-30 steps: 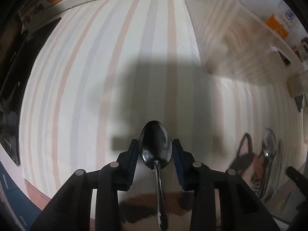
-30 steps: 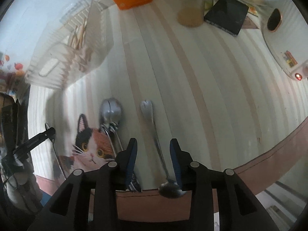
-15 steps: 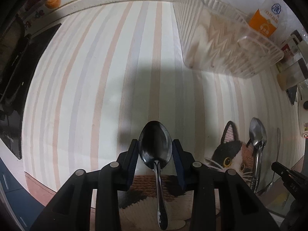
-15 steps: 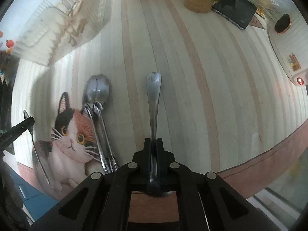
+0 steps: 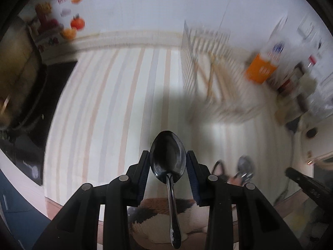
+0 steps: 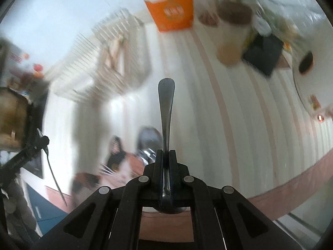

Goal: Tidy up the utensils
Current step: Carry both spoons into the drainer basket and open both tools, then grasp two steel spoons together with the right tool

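My left gripper is shut on a dark spoon, bowl forward, handle hanging back toward the camera, held above the striped tablecloth. My right gripper is shut on a steel spoon near its bowl, handle pointing forward, lifted off the table. Other spoons lie on the cat-print mat; they also show in the left wrist view. A clear slatted utensil basket with wooden chopsticks stands at the back; it also shows in the right wrist view.
An orange carton and a jar stand behind the basket. A black device lies at the back right. A pot and stove are at the far left. The table's front edge is close.
My right gripper has lifted the steel spoon off the table and tilted toward the basket. My left gripper has risen and tilted up with the dark spoon. Both views are blurred by motion.
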Action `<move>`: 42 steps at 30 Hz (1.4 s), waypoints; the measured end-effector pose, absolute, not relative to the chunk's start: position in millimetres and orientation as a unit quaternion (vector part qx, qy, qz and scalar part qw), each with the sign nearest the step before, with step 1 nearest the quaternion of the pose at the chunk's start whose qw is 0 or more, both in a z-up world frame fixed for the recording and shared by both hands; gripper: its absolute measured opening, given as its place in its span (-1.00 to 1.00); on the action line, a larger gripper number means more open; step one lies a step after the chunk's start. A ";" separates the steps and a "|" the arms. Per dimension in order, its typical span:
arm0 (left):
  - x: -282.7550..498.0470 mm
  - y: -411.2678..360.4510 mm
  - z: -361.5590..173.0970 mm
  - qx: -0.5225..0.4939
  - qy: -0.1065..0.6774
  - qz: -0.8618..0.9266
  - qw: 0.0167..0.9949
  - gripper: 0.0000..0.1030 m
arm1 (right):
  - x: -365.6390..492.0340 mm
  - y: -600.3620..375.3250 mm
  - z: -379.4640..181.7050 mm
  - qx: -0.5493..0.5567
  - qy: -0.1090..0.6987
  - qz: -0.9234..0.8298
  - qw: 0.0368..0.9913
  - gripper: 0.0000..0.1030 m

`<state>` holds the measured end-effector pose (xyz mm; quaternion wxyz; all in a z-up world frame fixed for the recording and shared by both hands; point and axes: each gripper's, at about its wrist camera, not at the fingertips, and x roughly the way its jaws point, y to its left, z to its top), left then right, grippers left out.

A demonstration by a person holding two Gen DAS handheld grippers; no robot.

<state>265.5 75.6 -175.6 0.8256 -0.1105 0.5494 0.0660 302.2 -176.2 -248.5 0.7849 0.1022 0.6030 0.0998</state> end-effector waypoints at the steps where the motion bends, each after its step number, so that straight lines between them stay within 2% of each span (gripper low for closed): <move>1: 268.5 76.6 -163.0 -0.114 0.540 0.061 0.831 -0.39 | 308.8 -172.7 -237.9 0.106 0.596 0.112 0.788 -0.91; 8: 323.1 73.2 -91.3 -0.141 0.495 0.016 0.857 -0.39 | 373.8 -129.7 -194.1 0.130 0.562 0.166 0.800 -0.91; 14: 398.7 61.5 -80.3 -0.135 0.505 0.004 0.853 -0.39 | 442.8 -103.9 -185.3 0.137 0.558 0.183 0.797 -0.91; 22: 473.2 55.0 -116.7 -0.126 0.555 0.001 0.822 -0.39 | 505.2 -91.6 -216.4 0.159 0.593 0.184 0.768 -0.91; 28: 495.9 58.4 -157.7 -0.146 0.603 0.001 0.784 -0.37 | 518.5 -83.8 -252.7 0.165 0.628 0.199 0.734 -0.91; 32: 492.9 62.9 -166.3 -0.154 0.615 0.015 0.773 -0.34 | 521.4 -79.2 -267.7 0.161 0.649 0.198 0.716 -0.86; 33: 490.9 63.2 -164.8 -0.151 0.611 0.020 0.777 -0.29 | 520.6 -81.6 -267.9 0.162 0.650 0.195 0.717 -0.84; 36: 474.6 66.2 -152.2 -0.127 0.587 0.047 0.798 0.05 | 511.7 -94.2 -260.1 0.166 0.643 0.188 0.724 -0.64; 38: 462.4 66.3 -143.5 -0.110 0.569 0.068 0.812 0.22 | 503.4 -103.6 -251.6 0.155 0.636 0.177 0.735 -0.41; 39: 451.5 65.5 -137.4 -0.094 0.555 0.082 0.823 0.42 | 495.5 -110.2 -246.5 0.150 0.628 0.171 0.744 -0.35; 40: 438.8 66.4 -131.3 -0.074 0.538 0.102 0.833 0.59 | 484.3 -117.6 -241.8 0.144 0.622 0.162 0.752 -0.21; 41: 426.8 66.5 -127.0 -0.062 0.521 0.122 0.843 0.66 | 474.7 -122.7 -238.8 0.135 0.618 0.153 0.759 -0.16; 42: 414.3 66.9 -124.3 -0.056 0.506 0.136 0.850 0.85 | 462.7 -129.1 -236.5 0.133 0.610 0.148 0.767 -0.15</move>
